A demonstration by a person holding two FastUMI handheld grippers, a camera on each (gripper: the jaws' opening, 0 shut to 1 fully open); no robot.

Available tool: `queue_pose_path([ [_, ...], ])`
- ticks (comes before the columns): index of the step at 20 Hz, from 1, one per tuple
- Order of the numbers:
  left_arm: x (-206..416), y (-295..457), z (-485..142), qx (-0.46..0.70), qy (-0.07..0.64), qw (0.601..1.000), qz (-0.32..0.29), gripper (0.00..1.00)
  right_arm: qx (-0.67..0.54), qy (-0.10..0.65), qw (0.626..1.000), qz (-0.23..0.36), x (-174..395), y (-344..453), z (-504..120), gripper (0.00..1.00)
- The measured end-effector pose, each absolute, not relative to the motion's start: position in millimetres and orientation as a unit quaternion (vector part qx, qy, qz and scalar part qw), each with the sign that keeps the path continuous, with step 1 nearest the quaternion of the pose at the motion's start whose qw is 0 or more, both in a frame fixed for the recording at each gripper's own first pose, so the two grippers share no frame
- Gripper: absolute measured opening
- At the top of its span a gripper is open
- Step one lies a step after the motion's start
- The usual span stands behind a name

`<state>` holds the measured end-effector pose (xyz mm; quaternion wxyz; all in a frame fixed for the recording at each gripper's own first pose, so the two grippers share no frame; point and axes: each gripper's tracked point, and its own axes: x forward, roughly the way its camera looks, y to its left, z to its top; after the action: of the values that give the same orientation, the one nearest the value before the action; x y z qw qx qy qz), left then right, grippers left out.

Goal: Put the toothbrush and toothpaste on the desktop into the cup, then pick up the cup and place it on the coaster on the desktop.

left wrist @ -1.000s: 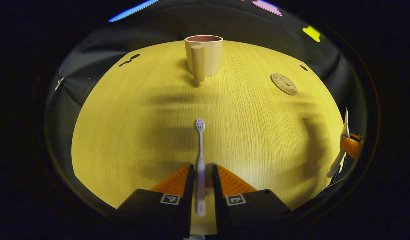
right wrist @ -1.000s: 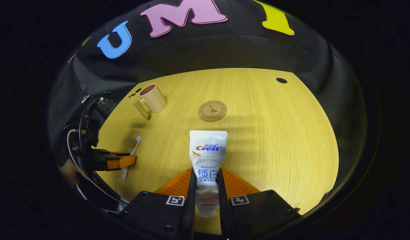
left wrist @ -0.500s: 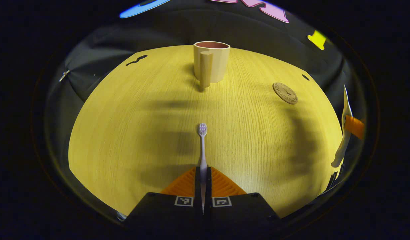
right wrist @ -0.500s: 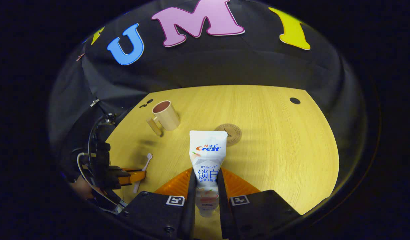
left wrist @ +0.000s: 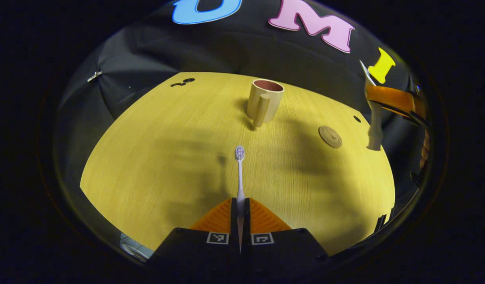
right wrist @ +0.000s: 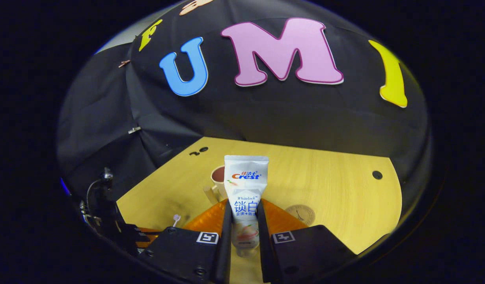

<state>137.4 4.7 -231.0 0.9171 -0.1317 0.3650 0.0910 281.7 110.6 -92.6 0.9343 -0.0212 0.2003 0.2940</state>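
your left claw (left wrist: 240, 205) is pinching the toothbrush (left wrist: 239, 169) by its handle, head pointing at the cup (left wrist: 264, 101). your right claw (right wrist: 244, 219) grips the toothpaste (right wrist: 245, 189), raised above the surface (left wrist: 167, 150). coaster (left wrist: 330, 136) sits right of the cup.

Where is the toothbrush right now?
In the left gripper view, the toothbrush is pinched between the left gripper fingers, bristle head pointing ahead toward the cup, with the coaster off to the right.

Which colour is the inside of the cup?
The inside of the cup is reddish brown and its outside pale beige; the left gripper view shows it best.
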Motion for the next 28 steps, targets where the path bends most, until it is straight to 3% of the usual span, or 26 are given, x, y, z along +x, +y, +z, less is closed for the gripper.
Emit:
queue_pose_path([
  [5, 124, 22, -193, -0.143, 0.318, 0.931, 0.110, 0.07, -0.022, 0.132, 0.941, 0.312, 311, 156, -71, 0.34],
  [16, 117, 30, -141, -0.146, 0.228, 0.955, 0.120, 0.06, 0.037, 0.092, 0.949, 0.299, 383, 234, -78, 0.34],
  [27, 124, 49, -142, -0.140, 0.186, 0.961, 0.149, 0.06, 0.018, 0.073, 0.954, 0.291, 419, 266, -113, 0.34],
  [28, 124, 50, -143, -0.142, 0.186, 0.961, 0.149, 0.06, 0.015, 0.073, 0.954, 0.289, 421, 268, -117, 0.29],
])
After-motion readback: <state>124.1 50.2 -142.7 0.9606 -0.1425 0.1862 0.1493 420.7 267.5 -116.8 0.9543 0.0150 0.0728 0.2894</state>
